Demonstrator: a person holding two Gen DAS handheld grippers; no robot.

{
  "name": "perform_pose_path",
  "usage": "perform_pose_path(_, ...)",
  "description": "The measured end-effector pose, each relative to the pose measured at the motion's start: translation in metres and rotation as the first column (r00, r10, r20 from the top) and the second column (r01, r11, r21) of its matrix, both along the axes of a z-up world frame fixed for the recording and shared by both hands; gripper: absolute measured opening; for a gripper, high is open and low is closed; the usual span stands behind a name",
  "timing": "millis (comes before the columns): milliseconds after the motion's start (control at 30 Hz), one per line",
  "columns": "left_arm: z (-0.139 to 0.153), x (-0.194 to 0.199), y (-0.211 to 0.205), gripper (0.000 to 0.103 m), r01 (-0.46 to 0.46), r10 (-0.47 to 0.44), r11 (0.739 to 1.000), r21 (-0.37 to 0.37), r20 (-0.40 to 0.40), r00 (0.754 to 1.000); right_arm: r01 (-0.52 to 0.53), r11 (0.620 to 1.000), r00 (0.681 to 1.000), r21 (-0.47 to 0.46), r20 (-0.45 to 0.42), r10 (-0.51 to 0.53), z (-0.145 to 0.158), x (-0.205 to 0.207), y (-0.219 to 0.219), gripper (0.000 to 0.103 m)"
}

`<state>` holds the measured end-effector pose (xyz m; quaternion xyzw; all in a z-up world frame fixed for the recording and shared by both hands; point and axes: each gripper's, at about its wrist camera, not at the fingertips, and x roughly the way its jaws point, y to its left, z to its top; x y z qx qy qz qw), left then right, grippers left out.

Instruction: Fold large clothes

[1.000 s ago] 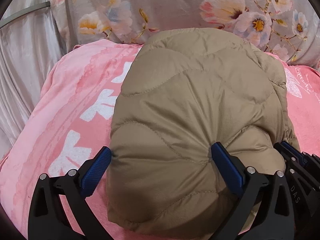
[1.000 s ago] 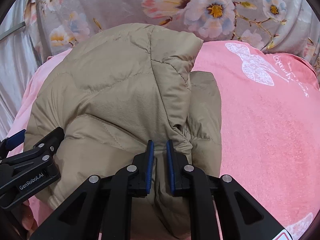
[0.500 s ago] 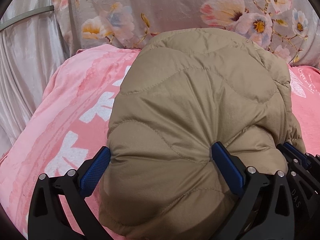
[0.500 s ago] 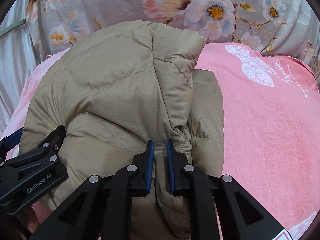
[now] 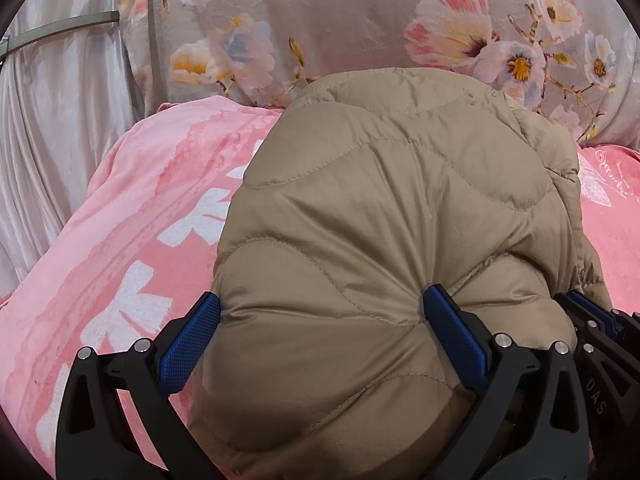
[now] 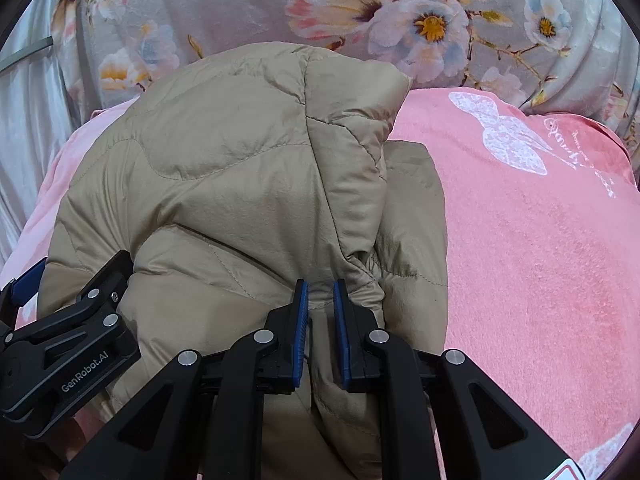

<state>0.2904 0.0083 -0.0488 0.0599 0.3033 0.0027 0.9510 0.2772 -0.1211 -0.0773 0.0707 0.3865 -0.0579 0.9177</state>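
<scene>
A tan quilted puffer jacket lies bunched in a thick folded bundle on a pink blanket; it also shows in the right wrist view. My left gripper has its jaws wide apart around the bundle's puffy near edge, with fabric bulging between the blue pads. My right gripper is shut on a narrow fold of the jacket at its near right side. The left gripper shows at the left edge of the right wrist view. The right gripper shows at the right edge of the left wrist view.
The pink blanket with white prints covers the bed to the right and left of the jacket. A grey floral cover rises behind it. A pale satin curtain hangs at the far left.
The jacket bundle sits lower and nearer in both views, and more of the floral cover shows behind it. Both grips are unchanged.
</scene>
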Motion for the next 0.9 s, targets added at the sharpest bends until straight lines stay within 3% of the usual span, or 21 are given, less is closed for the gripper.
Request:
perform_pose_path(333, 0.004, -0.004, 0.007, 0.098, 0.012, -0.011, 0.999, -0.052, 0.025, 1.000, 0.026, 0.999, 0.999, 0.031, 0.036, -0.027, 0.004, -0.005, -0.007, 0.020)
perform_pose_path(400, 0.007, -0.008, 0.009, 0.098, 0.015, -0.013, 0.998, -0.066, 0.035, 0.999, 0.058, 0.998, 0.997, 0.040, 0.053, -0.060, 0.008, -0.012, -0.010, 0.035)
perform_pose_path(433, 0.008, -0.010, 0.010, 0.098, 0.013, -0.010, 0.997, -0.074, 0.038, 0.999, 0.089, 0.995, 0.994, 0.039, 0.056, -0.091, 0.010, -0.016, -0.012, 0.064)
perform_pose_path(467, 0.010, -0.014, 0.012, 0.098, 0.009, -0.005, 0.996, -0.084, 0.040, 0.999, 0.130, 0.990, 0.988, 0.057, 0.075, -0.134, 0.013, -0.024, -0.017, 0.084)
perform_pose_path(500, 0.013, -0.019, 0.013, 0.098, 0.009, -0.005, 0.996, -0.093, 0.040, 0.999, 0.137, 0.984, 0.982, 0.110, 0.117, -0.150, 0.017, -0.036, -0.022, 0.087)
perform_pose_path(567, 0.018, -0.030, 0.015, 0.098, 0.011, -0.006, 0.994, -0.106, 0.045, 0.999, 0.139, 0.978, 0.977, 0.157, 0.136, -0.161, 0.022, -0.048, -0.028, 0.087)
perform_pose_path(700, 0.032, -0.054, 0.009, 0.098, 0.026, -0.024, 0.997, -0.076, 0.027, 0.999, 0.115, 0.984, 0.986, 0.134, 0.106, -0.130, 0.031, -0.068, -0.027, 0.087)
perform_pose_path(900, 0.042, -0.096, 0.006, 0.098, 0.051, -0.052, 0.996, -0.073, -0.012, 0.999, 0.073, 0.996, 0.987, -0.055, 0.145, -0.064, 0.044, -0.115, -0.006, 0.087)
